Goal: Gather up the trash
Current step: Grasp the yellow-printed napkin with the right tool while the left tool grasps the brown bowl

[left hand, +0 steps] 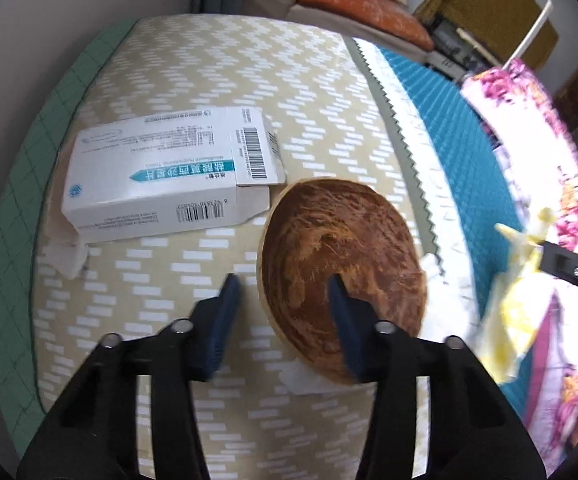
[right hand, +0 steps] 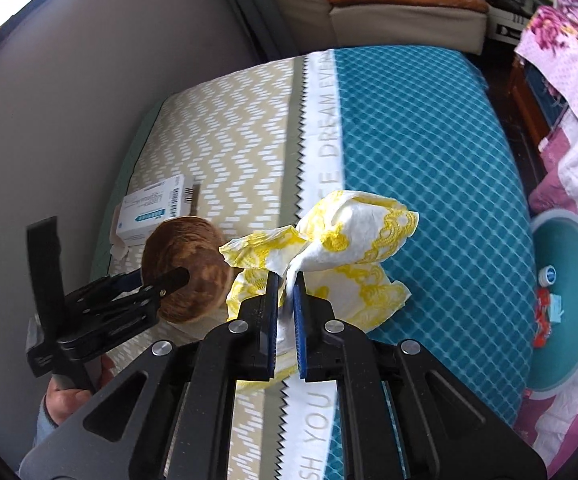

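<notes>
A brown fibrous round husk (left hand: 341, 264) lies on the bed beside a white medicine box (left hand: 165, 172). My left gripper (left hand: 285, 292) is open, its right finger over the husk and its left finger on the bedding beside the rim. It also shows in the right wrist view (right hand: 161, 276) at the husk (right hand: 187, 268). My right gripper (right hand: 287, 284) is shut on a crumpled yellow-and-white napkin (right hand: 341, 240) and holds it above the bed. The napkin also shows at the right of the left wrist view (left hand: 517, 304).
The bed has a beige zigzag cover (left hand: 217, 80) and a teal quilted part (right hand: 421, 148). A round teal bin (right hand: 569, 304) with some trash stands on the floor to the right. Floral cloth (right hand: 565, 52) hangs nearby. A grey wall (right hand: 69, 112) is on the left.
</notes>
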### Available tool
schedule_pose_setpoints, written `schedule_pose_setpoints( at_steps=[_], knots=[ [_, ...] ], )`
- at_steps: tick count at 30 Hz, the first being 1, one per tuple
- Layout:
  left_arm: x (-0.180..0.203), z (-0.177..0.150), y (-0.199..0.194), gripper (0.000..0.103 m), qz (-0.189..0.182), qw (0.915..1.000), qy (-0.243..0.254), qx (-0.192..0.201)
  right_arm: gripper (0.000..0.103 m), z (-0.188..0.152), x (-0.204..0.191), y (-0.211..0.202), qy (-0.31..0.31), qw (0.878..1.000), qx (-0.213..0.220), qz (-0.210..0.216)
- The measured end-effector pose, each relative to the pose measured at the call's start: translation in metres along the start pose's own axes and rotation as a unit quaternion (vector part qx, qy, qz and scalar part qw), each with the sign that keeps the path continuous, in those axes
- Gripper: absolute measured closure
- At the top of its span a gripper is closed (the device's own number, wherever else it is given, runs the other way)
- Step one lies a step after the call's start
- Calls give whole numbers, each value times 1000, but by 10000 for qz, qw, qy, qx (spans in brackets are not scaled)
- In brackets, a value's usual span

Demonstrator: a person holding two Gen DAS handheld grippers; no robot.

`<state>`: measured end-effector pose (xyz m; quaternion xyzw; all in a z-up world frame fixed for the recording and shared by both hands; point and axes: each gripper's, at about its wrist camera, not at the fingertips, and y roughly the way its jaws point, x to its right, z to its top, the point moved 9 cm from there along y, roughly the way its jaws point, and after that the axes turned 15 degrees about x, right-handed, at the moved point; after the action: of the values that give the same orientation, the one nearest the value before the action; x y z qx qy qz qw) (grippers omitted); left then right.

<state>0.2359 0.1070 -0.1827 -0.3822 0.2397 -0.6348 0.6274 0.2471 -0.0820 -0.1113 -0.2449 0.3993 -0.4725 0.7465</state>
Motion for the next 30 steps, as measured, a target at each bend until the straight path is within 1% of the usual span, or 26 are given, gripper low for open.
schedule_pose_setpoints(
  at_steps=[1, 3, 7, 10, 15, 18, 22, 25, 30],
  knots=[
    [3, -1, 1, 82, -12, 10000, 10, -15, 96, 0, 6, -3, 55, 10000, 18, -3],
    [7, 1, -4, 86, 72, 9999, -1, 86, 96, -1, 14, -9, 124, 9999, 53, 7],
    [13, 7, -20, 93, 296, 9989, 193, 304, 96, 1, 33, -26, 315, 9992, 221, 49],
    [24, 15, -36, 93, 327, 9981, 265, 452, 96, 2, 45, -36, 440, 9985, 329, 81],
    [48, 27, -59, 93, 246, 9968, 407, 648, 96, 0, 68, -55, 646, 9967, 474, 113],
    [68, 28, -66, 93, 149, 9961, 572, 650, 96, -3, 83, -65, 789, 9953, 552, 121],
    [93, 25, -72, 93, 3, 9957, 673, 631, 96, -6, 105, -81, 980, 9927, 697, 132],
    [119, 25, -75, 93, -100, 9943, 847, 643, 96, -7, 123, -95, 1125, 9901, 827, 115],
    [170, 17, -73, 93, -304, 9905, 1219, 560, 96, -11, 152, -116, 1298, 9863, 1018, 77]
  ],
)
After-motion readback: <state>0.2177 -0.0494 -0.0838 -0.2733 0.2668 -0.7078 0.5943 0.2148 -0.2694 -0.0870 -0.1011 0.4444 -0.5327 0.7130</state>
